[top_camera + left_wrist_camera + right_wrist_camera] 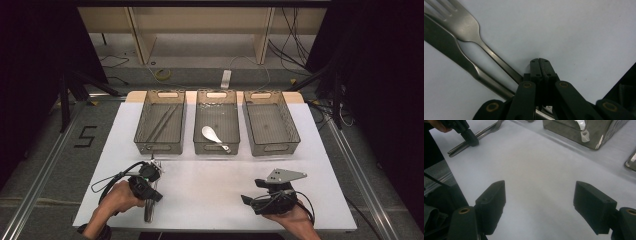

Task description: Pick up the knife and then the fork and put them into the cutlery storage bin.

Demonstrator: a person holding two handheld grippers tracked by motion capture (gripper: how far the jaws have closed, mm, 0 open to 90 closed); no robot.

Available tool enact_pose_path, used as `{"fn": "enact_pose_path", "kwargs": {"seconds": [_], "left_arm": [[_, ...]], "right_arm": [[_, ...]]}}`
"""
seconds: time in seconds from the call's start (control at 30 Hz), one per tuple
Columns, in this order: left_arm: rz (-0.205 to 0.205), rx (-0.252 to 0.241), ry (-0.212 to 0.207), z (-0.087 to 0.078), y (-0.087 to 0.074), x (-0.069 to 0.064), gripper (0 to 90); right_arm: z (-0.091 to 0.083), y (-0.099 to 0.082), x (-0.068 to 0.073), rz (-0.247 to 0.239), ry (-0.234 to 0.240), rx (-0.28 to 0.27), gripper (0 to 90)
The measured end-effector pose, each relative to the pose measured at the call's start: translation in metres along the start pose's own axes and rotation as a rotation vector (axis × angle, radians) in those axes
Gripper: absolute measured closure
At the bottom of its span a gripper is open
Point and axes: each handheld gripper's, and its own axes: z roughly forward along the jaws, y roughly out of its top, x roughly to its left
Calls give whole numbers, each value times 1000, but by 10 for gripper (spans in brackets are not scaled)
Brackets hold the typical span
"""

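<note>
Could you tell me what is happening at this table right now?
A person holds a hand-held gripper in each hand at a white table and seems to be sorting cutlery into three mesh bins. The left hand-held gripper is shut, its tips down beside a fork and a knife lying together near the front edge. The right hand-held gripper waits open over bare table. The left bin holds chopsticks, the middle bin a spoon.

Left hand-held gripper over thin silver metal cutlery on white table; three grey mesh bins beyond it.
</note>
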Motion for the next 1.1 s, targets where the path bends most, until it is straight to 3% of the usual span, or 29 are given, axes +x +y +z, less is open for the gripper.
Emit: {"fn": "enact_pose_path", "kwargs": {"seconds": [0.37,0.73,0.87,1.0,1.1], "left_arm": [[-10,31,37,-6,-8,10,891],[-55,21,57,-17,-15,21,889],[-66,29,94,-20,-17,25,889],[-79,5,95,-21,-18,27,889],[-89,-58,96,-31,-16,25,856]], "right_arm": [[1,0,1,-2,0,2,270],[1,1,1,-8,0,4,271],[1,1,1,-9,3,8,271],[2,1,1,-9,2,8,270],[2,1,1,-9,2,6,270]]}}
